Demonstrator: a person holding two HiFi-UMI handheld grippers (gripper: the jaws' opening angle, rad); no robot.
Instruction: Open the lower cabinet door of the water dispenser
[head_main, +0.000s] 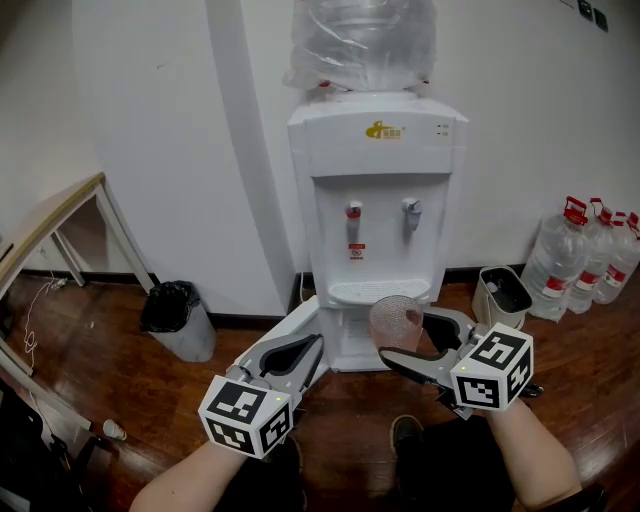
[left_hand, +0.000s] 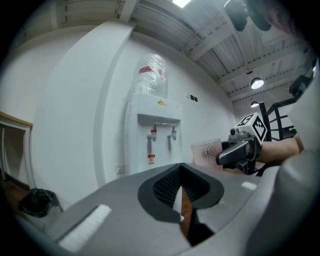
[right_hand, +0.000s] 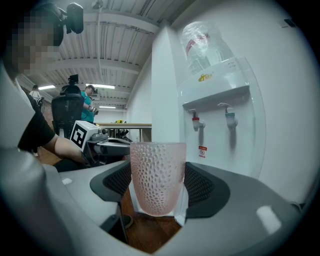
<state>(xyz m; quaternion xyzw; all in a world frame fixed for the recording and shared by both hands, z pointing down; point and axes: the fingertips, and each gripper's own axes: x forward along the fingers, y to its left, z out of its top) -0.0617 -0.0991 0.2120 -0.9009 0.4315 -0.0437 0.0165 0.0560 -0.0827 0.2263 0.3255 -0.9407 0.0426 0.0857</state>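
White plastic forms the boxy water dispenser at upper centre, topped by one clear bottle in crinkled film. It has two taps, one red and one blue-grey. Its lower cabinet door sits at lower centre, mostly hidden behind the grippers. At least three clear, red-capped jugs stand at the right. The grey left gripper, with ribbed black pads, is clenched on nothing. The right gripper stands wide, grasping one dimpled, translucent pink cup.
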